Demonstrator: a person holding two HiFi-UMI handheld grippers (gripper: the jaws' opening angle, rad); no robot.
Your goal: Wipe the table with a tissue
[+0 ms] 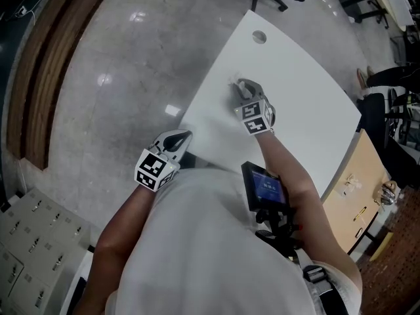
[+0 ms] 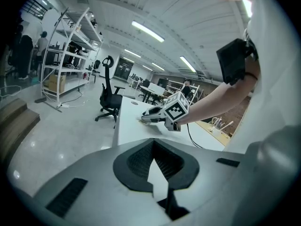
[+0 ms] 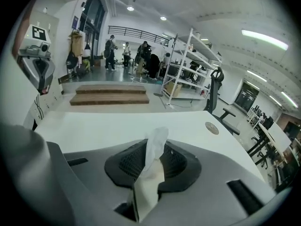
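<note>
White tissue (image 3: 151,171) is clamped in the right gripper (image 1: 244,88), poking out over the table (image 1: 302,104).

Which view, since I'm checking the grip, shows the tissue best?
The right gripper view: the tissue stands up close, pinched between the right gripper's jaws. The head view gives only a faint white bit at that gripper's tip against the white table; the left gripper view shows it small and far off.

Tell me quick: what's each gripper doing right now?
Left gripper: closed, nothing in it.
Right gripper: closed on the tissue.
</note>
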